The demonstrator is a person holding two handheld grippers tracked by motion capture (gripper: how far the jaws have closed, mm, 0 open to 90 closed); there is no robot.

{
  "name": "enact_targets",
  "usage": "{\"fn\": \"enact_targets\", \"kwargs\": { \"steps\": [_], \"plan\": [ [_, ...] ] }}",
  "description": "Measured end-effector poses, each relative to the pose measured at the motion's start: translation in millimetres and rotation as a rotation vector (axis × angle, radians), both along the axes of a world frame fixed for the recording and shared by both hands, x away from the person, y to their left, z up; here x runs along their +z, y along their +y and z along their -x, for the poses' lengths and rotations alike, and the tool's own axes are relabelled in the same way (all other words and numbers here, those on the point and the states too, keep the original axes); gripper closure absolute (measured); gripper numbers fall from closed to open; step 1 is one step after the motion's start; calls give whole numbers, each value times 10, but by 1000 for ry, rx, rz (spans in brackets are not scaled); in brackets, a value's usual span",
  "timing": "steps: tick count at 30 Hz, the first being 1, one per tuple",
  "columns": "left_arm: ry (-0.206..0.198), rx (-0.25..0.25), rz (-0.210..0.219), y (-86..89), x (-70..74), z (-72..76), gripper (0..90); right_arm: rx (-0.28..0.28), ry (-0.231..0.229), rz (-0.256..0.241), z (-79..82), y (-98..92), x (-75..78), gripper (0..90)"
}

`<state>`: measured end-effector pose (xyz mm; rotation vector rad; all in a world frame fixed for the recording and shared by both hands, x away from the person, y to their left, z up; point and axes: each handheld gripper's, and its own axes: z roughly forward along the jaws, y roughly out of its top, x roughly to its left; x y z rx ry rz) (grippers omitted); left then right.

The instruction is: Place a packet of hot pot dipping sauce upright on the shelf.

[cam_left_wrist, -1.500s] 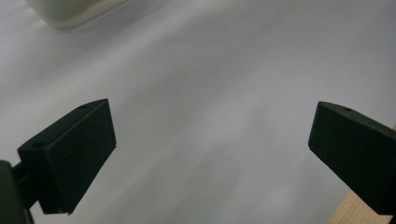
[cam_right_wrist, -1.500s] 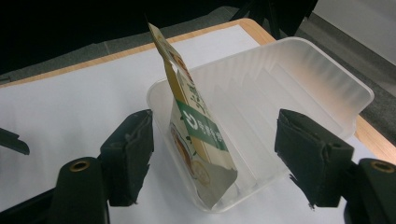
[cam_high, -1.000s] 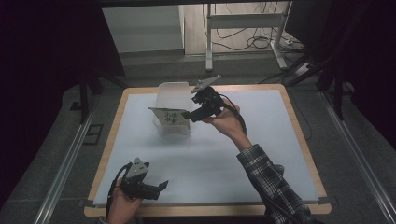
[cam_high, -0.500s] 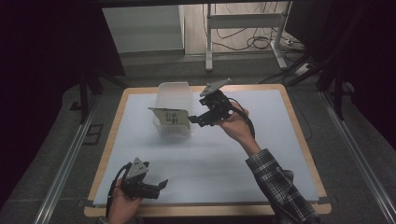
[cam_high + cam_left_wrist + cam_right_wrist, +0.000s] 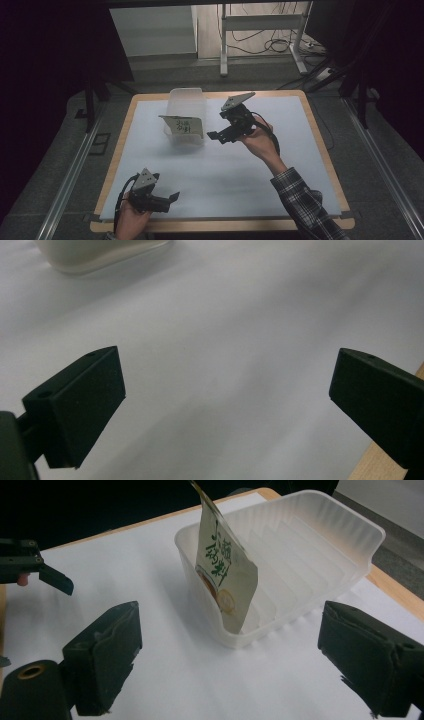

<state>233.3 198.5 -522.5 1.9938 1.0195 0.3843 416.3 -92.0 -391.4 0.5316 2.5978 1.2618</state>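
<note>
Packet (image 5: pixel 223 570): standing on edge inside the tub, leaning against its near wall, green print facing out, top corner poking above the rim.
Tub (image 5: pixel 186 102): clear plastic, ribbed walls, on the white sheet toward the far side of the desk (image 5: pixel 320 145).
Right hand-held gripper (image 5: pixel 219 136): held in the air just right of the tub, jaws spread wide, nothing between them.
Left hand-held gripper (image 5: pixel 172 198): well away from the tub, low at the desk's near edge, jaws wide apart, holding nothing.
</note>
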Motion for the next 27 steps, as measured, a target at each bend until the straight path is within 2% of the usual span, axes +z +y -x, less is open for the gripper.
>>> {"fn": "enact_targets", "kwargs": {
  "steps": [10,17,27],
  "plan": [
    [-21,-15,-4,-17,-19,4,13,-18,15,-1,62,-130,-98,94],
    [20,-5,-34,-31,-25,-4,16,-21,15,-10,111,-223,-163,91],
    [-18,-9,-50,-41,-41,8,14,-30,30,-20,199,-365,-190,77]
  ]
}}
